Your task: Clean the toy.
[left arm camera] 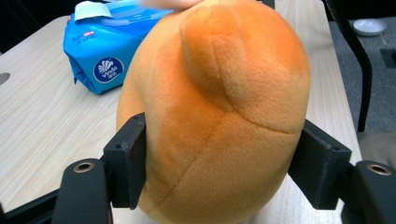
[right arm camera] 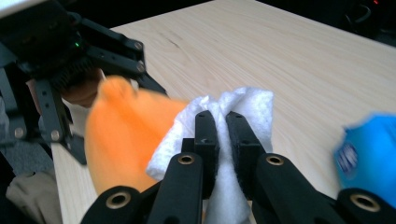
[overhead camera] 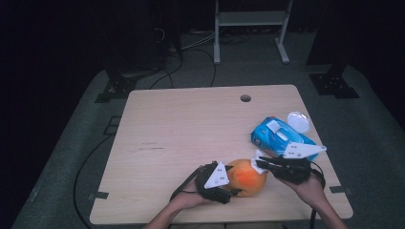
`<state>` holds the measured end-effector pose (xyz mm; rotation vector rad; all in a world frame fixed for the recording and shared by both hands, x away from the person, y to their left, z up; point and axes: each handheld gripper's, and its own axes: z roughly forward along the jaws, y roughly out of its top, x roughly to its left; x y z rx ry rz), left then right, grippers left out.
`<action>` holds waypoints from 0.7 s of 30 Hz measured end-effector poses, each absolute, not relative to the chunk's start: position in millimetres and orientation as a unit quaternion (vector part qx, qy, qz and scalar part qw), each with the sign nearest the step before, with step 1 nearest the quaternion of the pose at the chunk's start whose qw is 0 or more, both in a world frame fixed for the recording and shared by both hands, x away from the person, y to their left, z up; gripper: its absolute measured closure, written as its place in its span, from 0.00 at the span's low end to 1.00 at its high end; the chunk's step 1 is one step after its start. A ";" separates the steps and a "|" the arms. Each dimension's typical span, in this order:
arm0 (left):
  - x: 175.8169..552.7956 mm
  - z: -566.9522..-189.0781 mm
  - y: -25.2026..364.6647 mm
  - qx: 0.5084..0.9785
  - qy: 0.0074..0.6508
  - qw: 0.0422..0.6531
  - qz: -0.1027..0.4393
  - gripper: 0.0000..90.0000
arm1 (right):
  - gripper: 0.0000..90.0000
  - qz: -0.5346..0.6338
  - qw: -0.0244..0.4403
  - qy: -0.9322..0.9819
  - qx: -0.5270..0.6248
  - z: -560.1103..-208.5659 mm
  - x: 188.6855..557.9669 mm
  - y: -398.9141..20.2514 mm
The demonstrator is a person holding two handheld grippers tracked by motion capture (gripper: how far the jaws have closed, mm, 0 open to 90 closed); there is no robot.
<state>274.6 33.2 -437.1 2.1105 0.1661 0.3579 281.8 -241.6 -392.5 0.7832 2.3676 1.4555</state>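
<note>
surroundings: blue tissue pack (overhead camera: 282,138) lies on the bench (overhead camera: 181,124) just behind the right tool, its white flap facing up; in the left gripper view the same pack (left arm camera: 105,44) sits behind and left of the toy.
more surroundings: small clear round lid (overhead camera: 298,121) at the bench's right edge, just beyond the pack; round cable hole (overhead camera: 245,98) near the far edge; white frame (overhead camera: 250,28) on the floor behind the bench.
obstruction: the bench in front of the toy is bare wood; the two tools stand close on either side of the toy, with the pack close behind the right one.
task thing: orange plush toy (overhead camera: 246,177), on the bench near the front edge, between the two tools.
toy axis: in the left gripper view the toy (left arm camera: 219,112) stands tall between the jaws, long axis running away from the camera; a rounded bump and seam face the camera; which end is front, cannot tell.
left tool (overhead camera: 228,183): jaws pressing both flanks of the toy, plush bulging past the pads.
right tool (overhead camera: 260,164): jaws pressed together, pinching a white tissue (right arm camera: 224,140); the tissue touches the toy's side.
tissue spot: bunched round the jaw tips, against the toy (right arm camera: 123,135).
blur: toy and pack smeared in the right gripper view.
</note>
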 end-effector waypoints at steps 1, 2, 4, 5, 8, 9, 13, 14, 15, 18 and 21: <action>274.9 -437.0 32.4 0.864 0.069 0.477 0.147 0.32 | 0.93 0.500 0.127 0.812 0.272 -393.7 280.6 -246.1; 275.2 -436.8 31.8 0.863 0.070 0.478 0.146 0.32 | 0.93 0.499 0.127 0.812 0.276 -395.1 277.9 -251.8; 276.1 -436.5 31.7 0.863 0.072 0.478 0.145 0.32 | 0.93 0.497 0.127 0.812 0.278 -396.1 273.1 -257.6; 276.6 -436.4 31.9 0.863 0.075 0.479 0.144 0.32 | 0.93 0.497 0.127 0.813 0.277 -396.3 270.5 -259.1; 278.8 -436.0 32.4 0.860 0.084 0.483 0.139 0.33 | 0.93 0.498 0.123 0.817 0.263 -395.5 262.3 -255.2; 279.4 -435.5 31.6 0.859 0.090 0.485 0.137 0.33 | 0.93 0.500 0.121 0.819 0.256 -395.4 261.0 -252.2; 280.6 -434.2 31.1 0.858 0.101 0.484 0.140 0.36 | 0.93 0.516 0.112 0.819 0.223 -392.5 258.3 -222.0; 280.7 -434.0 32.1 0.857 0.105 0.485 0.139 0.36 | 0.93 0.526 0.109 0.816 0.215 -390.9 259.7 -215.3; 280.6 -434.0 32.4 0.857 0.103 0.485 0.140 0.37 | 0.93 0.534 0.103 0.813 0.208 -388.7 261.2 -208.8; 281.6 -433.9 35.3 0.853 0.112 0.490 0.142 0.39 | 0.93 0.534 0.121 0.814 0.193 -382.7 266.1 -192.8; 286.2 -434.8 42.1 0.846 0.130 0.501 0.130 0.40 | 0.93 0.528 0.141 0.810 0.213 -382.7 277.0 -200.2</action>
